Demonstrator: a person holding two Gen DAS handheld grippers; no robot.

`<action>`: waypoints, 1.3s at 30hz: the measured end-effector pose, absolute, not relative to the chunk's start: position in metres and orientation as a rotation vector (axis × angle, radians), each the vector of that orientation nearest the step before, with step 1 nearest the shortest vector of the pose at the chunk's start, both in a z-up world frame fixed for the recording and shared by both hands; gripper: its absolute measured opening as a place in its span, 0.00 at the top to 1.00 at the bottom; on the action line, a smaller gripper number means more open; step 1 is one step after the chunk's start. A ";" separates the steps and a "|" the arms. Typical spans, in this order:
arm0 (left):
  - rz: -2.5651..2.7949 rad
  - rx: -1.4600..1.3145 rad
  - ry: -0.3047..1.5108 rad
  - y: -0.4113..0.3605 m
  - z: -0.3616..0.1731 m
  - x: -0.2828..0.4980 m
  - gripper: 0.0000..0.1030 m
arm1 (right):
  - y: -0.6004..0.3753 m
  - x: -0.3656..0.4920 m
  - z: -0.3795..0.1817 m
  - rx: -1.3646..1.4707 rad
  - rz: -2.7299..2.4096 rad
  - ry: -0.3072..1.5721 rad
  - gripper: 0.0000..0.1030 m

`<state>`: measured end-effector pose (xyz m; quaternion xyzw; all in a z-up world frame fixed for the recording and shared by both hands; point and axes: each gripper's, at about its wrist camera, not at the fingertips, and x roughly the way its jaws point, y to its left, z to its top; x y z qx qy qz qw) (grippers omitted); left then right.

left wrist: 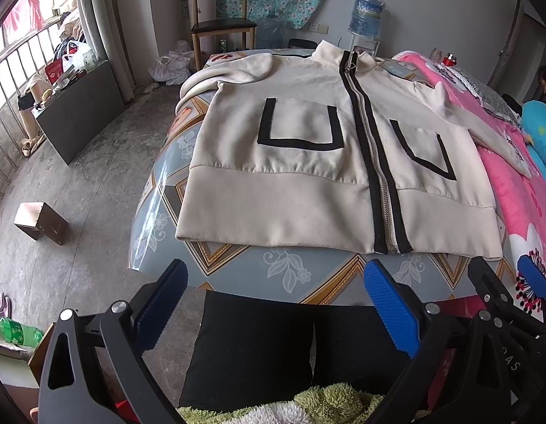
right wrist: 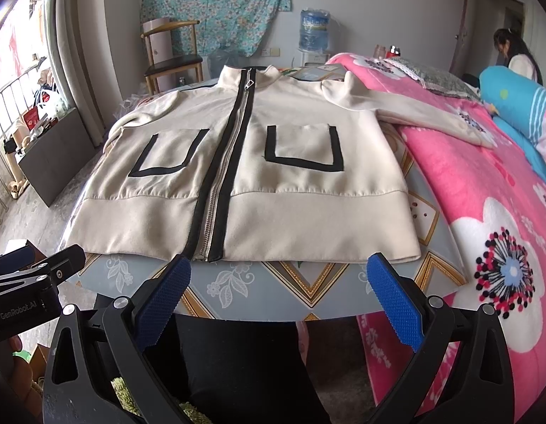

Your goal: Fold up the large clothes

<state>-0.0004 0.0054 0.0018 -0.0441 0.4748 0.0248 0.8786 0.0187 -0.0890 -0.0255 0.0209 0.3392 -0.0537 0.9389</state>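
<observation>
A cream zip-up jacket [left wrist: 308, 134] with black trim and two black-outlined pockets lies flat, front up and zipped, on a patterned table [left wrist: 237, 268]; it also shows in the right wrist view [right wrist: 290, 183]. Its right sleeve stretches onto the pink blanket [right wrist: 432, 113]; its left sleeve hangs off the far left table edge [left wrist: 216, 74]. My left gripper [left wrist: 273, 304] is open and empty, just short of the jacket's hem. My right gripper [right wrist: 278, 300] is open and empty, also before the hem. The right gripper's finger shows in the left wrist view [left wrist: 531, 275].
A pink floral blanket [right wrist: 492, 212] covers the bed on the right, with a blue pillow [right wrist: 520, 106] and a person [right wrist: 517, 53] beyond. A wooden chair [left wrist: 220, 24] and water jug [left wrist: 366, 14] stand behind the table. A small box [left wrist: 41, 222] sits on the floor left.
</observation>
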 end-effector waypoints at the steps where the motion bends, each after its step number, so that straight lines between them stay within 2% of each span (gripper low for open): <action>1: 0.052 -0.091 0.990 0.005 0.002 0.000 0.05 | -0.089 0.019 -0.026 0.043 -0.110 0.693 0.06; 39: 0.057 -0.084 0.995 0.011 -0.003 -0.003 0.05 | -0.090 0.020 -0.029 0.039 -0.113 0.689 0.06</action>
